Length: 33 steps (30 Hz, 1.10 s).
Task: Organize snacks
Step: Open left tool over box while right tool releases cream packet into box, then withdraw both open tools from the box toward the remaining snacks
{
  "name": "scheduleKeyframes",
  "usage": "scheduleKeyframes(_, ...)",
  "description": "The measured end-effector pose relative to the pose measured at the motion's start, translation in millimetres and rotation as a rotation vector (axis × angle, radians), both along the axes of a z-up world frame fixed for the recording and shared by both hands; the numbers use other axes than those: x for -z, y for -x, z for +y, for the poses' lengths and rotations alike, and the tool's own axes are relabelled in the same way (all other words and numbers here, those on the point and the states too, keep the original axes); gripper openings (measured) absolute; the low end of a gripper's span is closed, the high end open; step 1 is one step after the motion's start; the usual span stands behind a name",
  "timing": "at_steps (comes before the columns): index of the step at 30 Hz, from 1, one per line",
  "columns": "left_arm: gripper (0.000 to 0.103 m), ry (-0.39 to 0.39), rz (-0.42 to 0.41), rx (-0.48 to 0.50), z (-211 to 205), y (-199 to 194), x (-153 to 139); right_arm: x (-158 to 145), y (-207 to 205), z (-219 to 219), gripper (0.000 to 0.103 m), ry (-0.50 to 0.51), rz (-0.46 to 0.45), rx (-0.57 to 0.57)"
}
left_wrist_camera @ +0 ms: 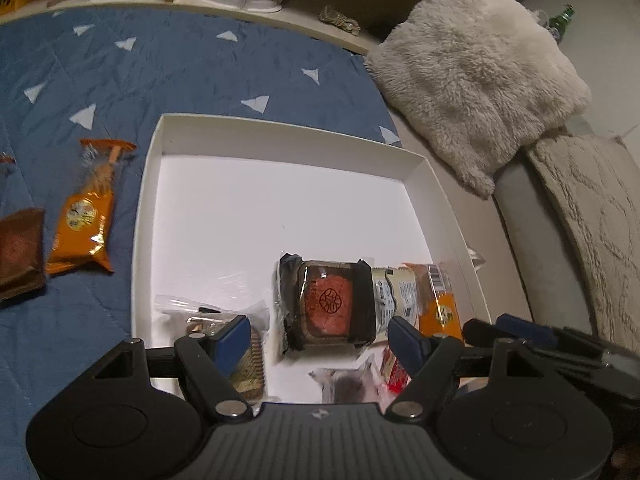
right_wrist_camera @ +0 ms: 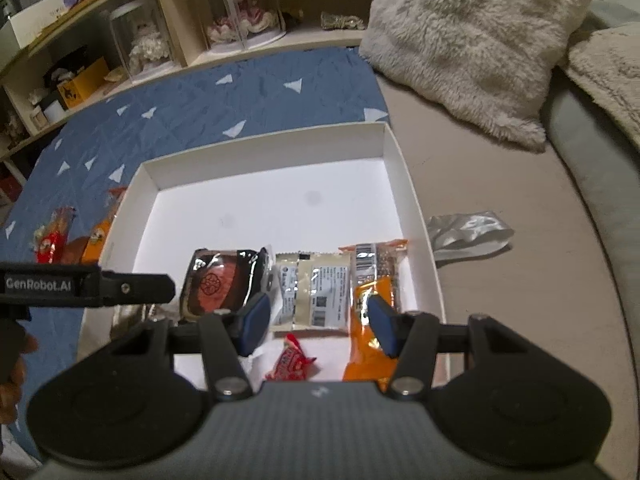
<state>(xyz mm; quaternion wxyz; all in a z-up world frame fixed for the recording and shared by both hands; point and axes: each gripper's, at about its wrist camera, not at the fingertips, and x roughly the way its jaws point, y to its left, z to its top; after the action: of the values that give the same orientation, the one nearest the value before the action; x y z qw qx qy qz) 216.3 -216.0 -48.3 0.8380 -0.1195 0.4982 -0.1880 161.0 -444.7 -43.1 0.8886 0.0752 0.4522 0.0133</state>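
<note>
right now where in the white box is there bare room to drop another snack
The far half of the white box is bare floor, from the back wall to the row of mooncake pack, beige packet and orange bar. The near edge is crowded, with the red candy under the right claw.

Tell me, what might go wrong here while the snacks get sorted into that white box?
Both grippers hang open over the white box, holding nothing. The left gripper hovers over the dark mooncake pack, which is crowded by neighbouring packets, so closing could pinch two wrappers. The right gripper sits close beside it, so they might bump. An orange packet on the blue quilt could be overlooked.
</note>
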Motion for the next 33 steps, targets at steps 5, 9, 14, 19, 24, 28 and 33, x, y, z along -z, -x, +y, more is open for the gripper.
scheduleKeyframes(5,0.078,-0.023,-0.029,0.027,4.3,12.3,-12.5,-12.6,13.9,0.3,0.063,-0.001,-0.019,0.012)
scheduleKeyframes(9,0.085,-0.046,-0.058,0.059,7.0,23.9,-22.5,-22.8,24.8,2.6,0.069,-0.005,-0.029,0.017)
scheduleKeyframes(14,0.094,-0.087,-0.107,0.097,11.3,38.4,-35.1,-38.3,40.8,9.6,0.082,0.017,-0.059,0.028)
scheduleKeyframes(19,0.103,-0.12,-0.158,0.118,21.9,50.9,-45.5,-53.0,56.7,12.7,0.095,0.02,-0.073,0.055)
scheduleKeyframes(24,0.103,-0.13,-0.194,0.117,34.2,55.8,-54.4,-63.4,68.3,15.6,0.103,0.032,-0.086,0.082)
scheduleKeyframes(28,0.103,-0.131,-0.208,0.121,45.7,57.3,-60.8,-69.0,74.0,22.9,0.103,0.039,-0.084,0.089)
scheduleKeyframes(33,0.103,-0.139,-0.221,0.105,64.7,54.5,-64.7,-72.7,71.8,36.0,0.103,0.041,-0.088,0.077)
